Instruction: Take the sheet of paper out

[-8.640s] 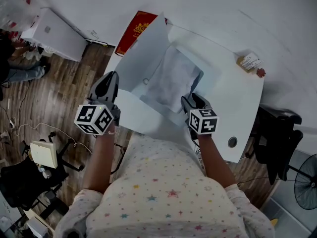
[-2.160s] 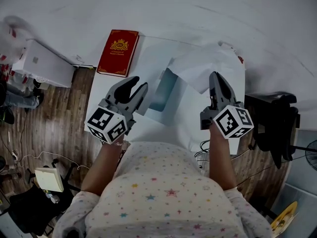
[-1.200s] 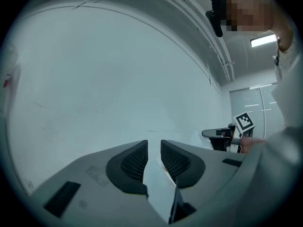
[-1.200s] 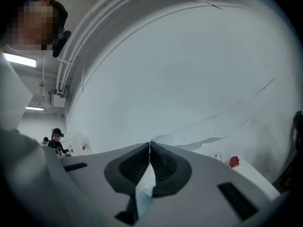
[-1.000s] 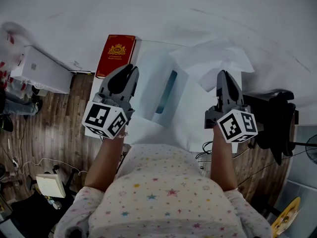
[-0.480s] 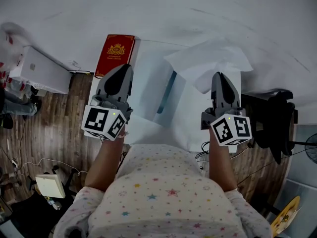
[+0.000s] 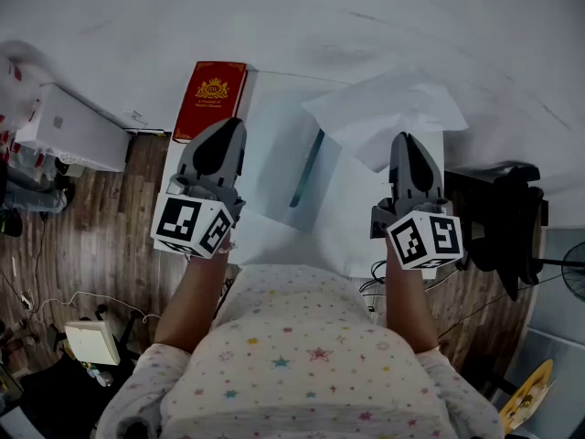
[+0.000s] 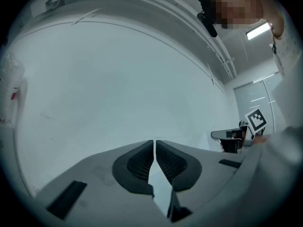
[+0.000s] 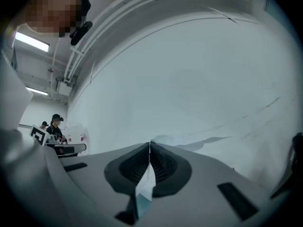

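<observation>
Evidently the sheet of paper [image 7: 384,108] is out, pinched by the right hand-held gripper [image 7: 406,140] right of the folder [image 7: 292,163]; the left hand-held gripper [image 7: 224,128], left of it, is closed, empty. Probably only setting down remains.

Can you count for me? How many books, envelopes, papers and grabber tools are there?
red book: 1
envelope: 1
sheet of paper: 1
grippers: 2 (left gripper, right gripper)
Total: 5
</observation>
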`<state>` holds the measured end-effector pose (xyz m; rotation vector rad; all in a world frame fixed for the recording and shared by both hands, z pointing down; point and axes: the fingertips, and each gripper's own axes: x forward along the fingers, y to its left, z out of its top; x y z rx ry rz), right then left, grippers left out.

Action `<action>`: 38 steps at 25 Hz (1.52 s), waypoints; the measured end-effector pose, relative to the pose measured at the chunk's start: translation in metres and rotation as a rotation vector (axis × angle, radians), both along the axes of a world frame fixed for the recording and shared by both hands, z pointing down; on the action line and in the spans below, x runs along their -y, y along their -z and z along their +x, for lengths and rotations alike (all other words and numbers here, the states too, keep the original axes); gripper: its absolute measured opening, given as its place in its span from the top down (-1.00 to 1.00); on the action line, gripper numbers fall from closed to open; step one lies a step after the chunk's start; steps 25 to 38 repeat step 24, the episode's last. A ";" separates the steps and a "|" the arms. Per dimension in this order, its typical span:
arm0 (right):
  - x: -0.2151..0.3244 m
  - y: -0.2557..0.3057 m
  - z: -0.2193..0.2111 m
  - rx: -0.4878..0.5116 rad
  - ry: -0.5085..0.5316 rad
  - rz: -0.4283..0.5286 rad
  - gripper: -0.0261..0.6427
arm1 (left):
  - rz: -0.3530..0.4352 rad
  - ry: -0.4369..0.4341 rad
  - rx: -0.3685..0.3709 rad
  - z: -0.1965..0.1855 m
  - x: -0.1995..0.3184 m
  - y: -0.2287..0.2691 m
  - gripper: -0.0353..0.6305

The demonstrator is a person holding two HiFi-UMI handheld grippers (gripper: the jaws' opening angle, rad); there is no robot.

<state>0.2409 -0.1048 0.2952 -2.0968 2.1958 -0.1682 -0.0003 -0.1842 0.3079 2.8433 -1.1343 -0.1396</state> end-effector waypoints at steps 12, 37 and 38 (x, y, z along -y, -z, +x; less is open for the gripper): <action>-0.003 -0.001 0.003 0.005 -0.014 0.002 0.92 | -0.001 0.003 0.008 -0.001 -0.002 -0.003 0.82; -0.003 -0.002 0.009 0.012 -0.030 0.003 0.92 | -0.007 0.002 0.017 0.002 -0.001 -0.006 0.82; -0.003 -0.002 0.009 0.012 -0.030 0.003 0.92 | -0.007 0.002 0.017 0.002 -0.001 -0.006 0.82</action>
